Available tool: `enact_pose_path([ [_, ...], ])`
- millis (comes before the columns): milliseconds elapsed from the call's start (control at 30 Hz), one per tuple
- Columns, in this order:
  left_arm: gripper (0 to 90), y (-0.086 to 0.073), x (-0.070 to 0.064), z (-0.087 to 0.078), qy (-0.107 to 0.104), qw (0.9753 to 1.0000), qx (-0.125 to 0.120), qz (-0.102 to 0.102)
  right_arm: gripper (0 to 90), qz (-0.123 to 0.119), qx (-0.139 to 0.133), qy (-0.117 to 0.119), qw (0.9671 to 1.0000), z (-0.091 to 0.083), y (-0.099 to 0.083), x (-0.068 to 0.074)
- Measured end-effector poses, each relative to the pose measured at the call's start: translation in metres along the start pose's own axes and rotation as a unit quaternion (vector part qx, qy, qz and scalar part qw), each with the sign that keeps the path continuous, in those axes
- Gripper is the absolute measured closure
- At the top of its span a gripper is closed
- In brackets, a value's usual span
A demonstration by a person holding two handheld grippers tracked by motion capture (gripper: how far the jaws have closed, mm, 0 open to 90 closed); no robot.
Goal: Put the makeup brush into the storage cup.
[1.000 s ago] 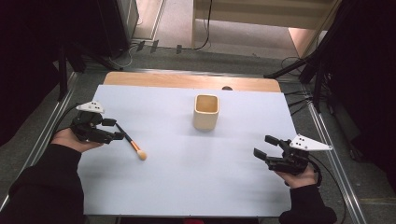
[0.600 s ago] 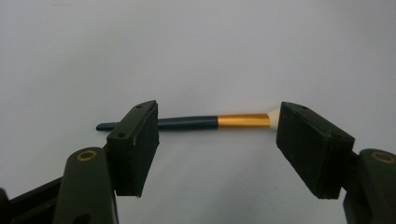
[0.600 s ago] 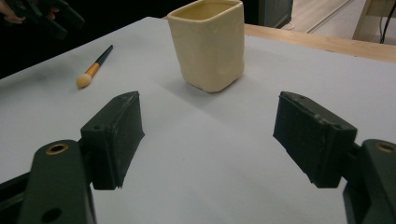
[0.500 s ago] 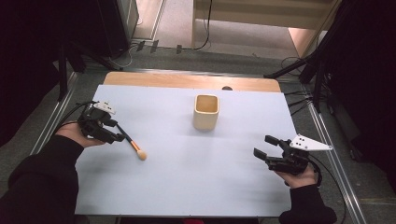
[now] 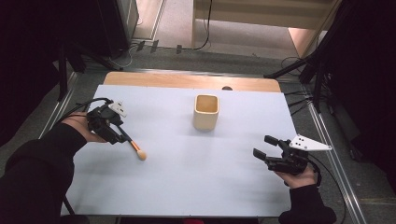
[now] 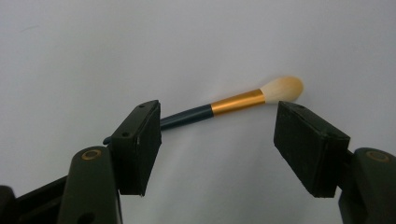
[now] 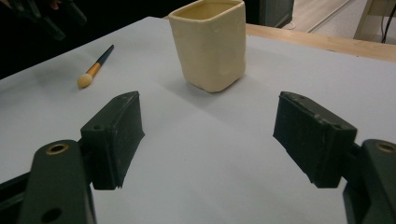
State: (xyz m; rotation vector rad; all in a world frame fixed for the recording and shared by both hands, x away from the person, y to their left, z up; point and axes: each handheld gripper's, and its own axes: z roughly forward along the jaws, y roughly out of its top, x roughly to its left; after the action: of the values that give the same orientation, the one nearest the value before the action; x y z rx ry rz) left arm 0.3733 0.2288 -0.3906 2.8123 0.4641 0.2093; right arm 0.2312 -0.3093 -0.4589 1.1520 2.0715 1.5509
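Fingers [image 6: 142, 149] of the left gripper [image 5: 114, 130], spread wide, have moved down around the brush [image 6: 219, 105] on the table [image 5: 196, 177], ready to grab. Right gripper [image 5: 268, 149] waits, wide too.

We tipped the left gripper [image 5: 122, 135] over and swung it down toward the makeup brush [image 5: 134, 147], so its grey plate turned from the top to the far side. Its open jaws closed in around the brush's dark handle.
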Motion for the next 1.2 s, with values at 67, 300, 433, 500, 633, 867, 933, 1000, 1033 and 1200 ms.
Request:
enact_pose_path([
  [67,32.7,0.003,-0.001,-0.001,0.000,0.9997,0.000,0.025,24.7,0.001,0.000,0.001,1.0000,0.000,0.000,0.000],
  [300,32.8,0.005,0.003,-0.001,0.001,0.9961,-0.004,0.088,24.8,-0.002,0.003,0.002,1.0000,0.000,-0.001,0.001],
  [433,32.7,0.004,0.007,0.001,0.005,0.9941,0.004,0.108,24.9,-0.001,0.002,0.002,1.0000,0.000,-0.001,0.001],
  [500,32.7,0.004,0.008,0.002,0.007,0.9934,0.006,0.114,25.0,-0.001,0.002,0.002,1.0000,0.000,-0.001,0.001],
  [633,33.7,0.003,0.010,0.006,0.011,0.9883,0.022,0.150,25.1,-0.001,0.002,0.003,1.0000,0.000,-0.001,0.000],
  [867,34.2,0.003,0.010,0.016,-0.001,0.9818,0.032,0.187,25.3,-0.002,0.003,0.004,1.0000,0.000,-0.001,0.001],
  [933,34.4,0.004,0.010,0.018,-0.001,0.9812,0.030,0.191,25.3,-0.002,0.003,0.004,1.0000,0.000,-0.001,0.001],
  [1000,34.4,0.004,0.010,0.019,0.001,0.9803,0.031,0.195,25.4,-0.002,0.004,0.004,1.0000,0.000,-0.001,0.001],
  [1033,34.4,0.005,0.009,0.022,0.002,0.9786,0.035,0.203,25.4,-0.002,0.004,0.004,1.0000,0.000,-0.001,0.001],
  [1200,34.9,0.005,0.009,0.030,-0.003,0.9744,0.044,0.220,25.5,-0.002,0.006,0.004,1.0000,0.000,-0.002,0.002],
])
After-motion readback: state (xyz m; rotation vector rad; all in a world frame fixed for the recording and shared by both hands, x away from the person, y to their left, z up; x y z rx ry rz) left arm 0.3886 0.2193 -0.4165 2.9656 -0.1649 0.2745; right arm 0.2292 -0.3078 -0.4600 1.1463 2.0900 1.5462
